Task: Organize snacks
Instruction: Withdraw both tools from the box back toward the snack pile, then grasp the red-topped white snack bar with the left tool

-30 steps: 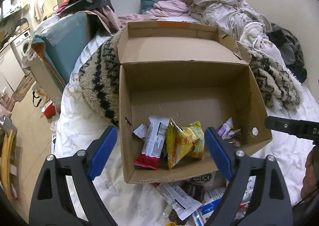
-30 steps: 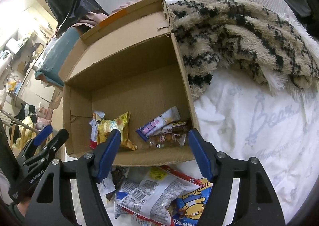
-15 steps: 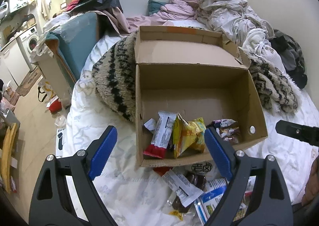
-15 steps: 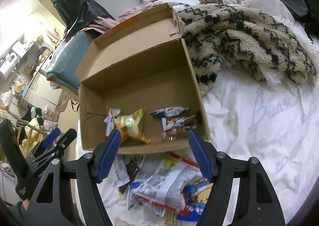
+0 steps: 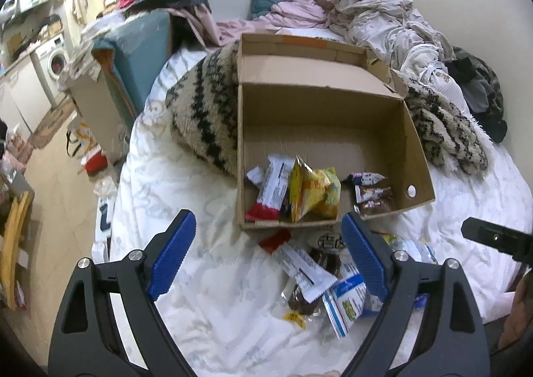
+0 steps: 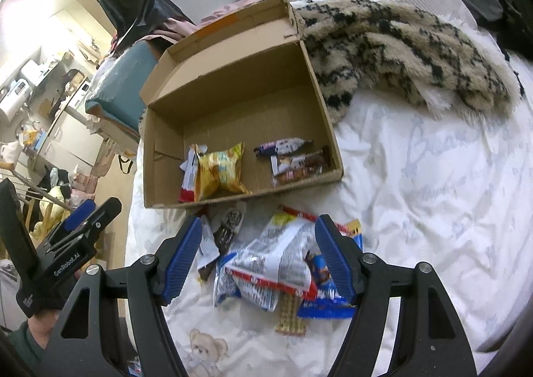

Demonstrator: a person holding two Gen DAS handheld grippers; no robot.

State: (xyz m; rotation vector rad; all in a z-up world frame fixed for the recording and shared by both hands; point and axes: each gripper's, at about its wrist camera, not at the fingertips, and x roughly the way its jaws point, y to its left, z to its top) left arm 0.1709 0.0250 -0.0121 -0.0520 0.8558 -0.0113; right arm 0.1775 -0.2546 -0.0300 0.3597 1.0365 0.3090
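Left wrist view: the left gripper (image 5: 266, 257) is held wide and empty above the white bedsheet (image 5: 206, 320). Loose snacks (image 5: 319, 280) are partly hidden behind its right finger. The cardboard box (image 5: 326, 130), open-topped, lies just beyond.

Right wrist view: the right gripper (image 6: 258, 260) is spread wide, empty, over a crumpled white packet (image 6: 276, 260) whose long axis runs left-right; packets beneath are covered.

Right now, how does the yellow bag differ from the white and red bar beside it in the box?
The yellow bag is wide, puffy and crumpled; the white and red bar is narrow, flat and long. The bag is yellow throughout; the bar is white with a red end. Both lie inside the cardboard box, touching.
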